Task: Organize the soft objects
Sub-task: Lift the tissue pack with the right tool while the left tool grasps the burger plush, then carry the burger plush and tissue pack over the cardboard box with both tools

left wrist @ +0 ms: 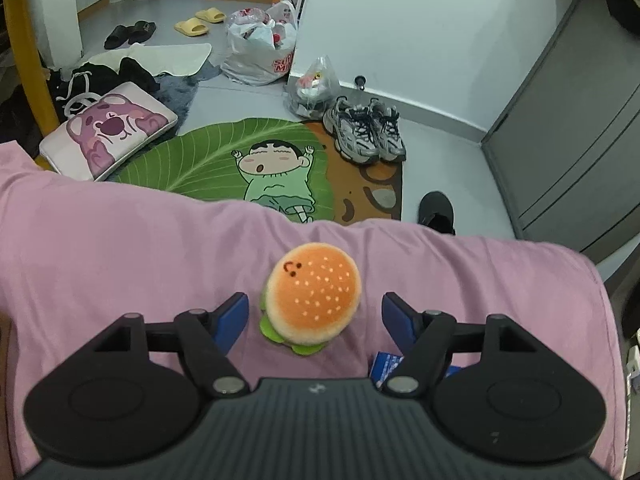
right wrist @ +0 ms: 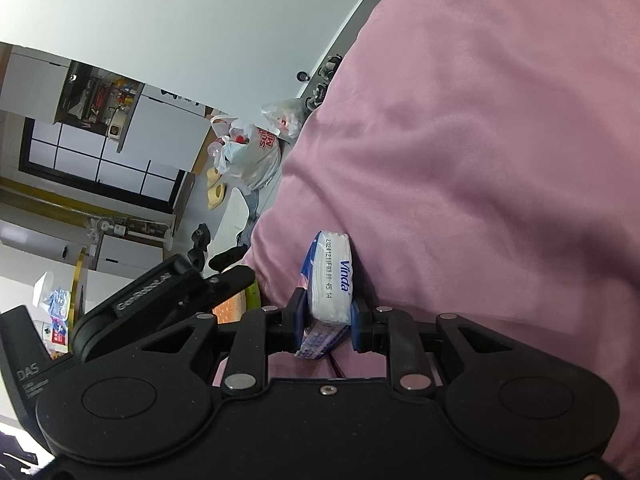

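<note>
**Left jaws wide around the burger plush, right jaws clamped on the tissue pack**

The left gripper (left wrist: pixel 314 316) pointed down over the pink bedding (left wrist: pixel 120 264), its blue pads (left wrist: pixel 234 314) standing wide apart. The burger plush (left wrist: pixel 313 298) sat upright on the bedding between them, its orange bun with a small face uppermost and green felt lettuce showing at the base. Clear gaps showed on both sides of the plush, so neither pad touched it. Just beside the right-hand pad, a corner of blue-and-white wrapper peeked out from under the linkage.

The right gripper (right wrist: pixel 325 316) had its jaws drawn close together, pressed on both flat sides of a Vinda tissue pack (right wrist: pixel 330 280). The pack stood on edge, its printed white end facing the camera and its far end against the pink bedding. To its left, the other gripper's black body crossed the frame, with an orange and green sliver of the plush just visible behind it.
</note>
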`<move>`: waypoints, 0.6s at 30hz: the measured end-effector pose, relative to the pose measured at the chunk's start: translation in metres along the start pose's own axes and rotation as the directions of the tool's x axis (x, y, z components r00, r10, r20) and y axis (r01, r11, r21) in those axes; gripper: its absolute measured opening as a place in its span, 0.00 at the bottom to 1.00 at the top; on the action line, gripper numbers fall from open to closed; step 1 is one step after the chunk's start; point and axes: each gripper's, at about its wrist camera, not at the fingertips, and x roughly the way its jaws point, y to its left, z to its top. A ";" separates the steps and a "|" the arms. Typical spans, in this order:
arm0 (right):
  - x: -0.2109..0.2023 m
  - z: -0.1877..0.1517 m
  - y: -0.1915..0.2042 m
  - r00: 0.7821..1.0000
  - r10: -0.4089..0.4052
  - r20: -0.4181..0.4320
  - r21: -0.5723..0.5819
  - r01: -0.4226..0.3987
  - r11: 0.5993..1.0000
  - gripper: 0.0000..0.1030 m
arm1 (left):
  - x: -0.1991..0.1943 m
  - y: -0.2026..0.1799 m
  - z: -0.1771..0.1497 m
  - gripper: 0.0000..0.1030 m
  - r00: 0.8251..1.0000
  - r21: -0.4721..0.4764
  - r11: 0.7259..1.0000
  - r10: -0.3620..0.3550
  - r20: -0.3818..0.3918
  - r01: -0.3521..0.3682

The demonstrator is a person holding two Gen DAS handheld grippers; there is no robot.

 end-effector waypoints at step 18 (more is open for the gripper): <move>-0.039 -0.008 0.020 0.999 0.033 0.017 -0.086 -0.031 0.996 0.19 | -0.067 0.025 -0.014 0.38 1.000 -0.057 0.998 0.020 0.014 -0.019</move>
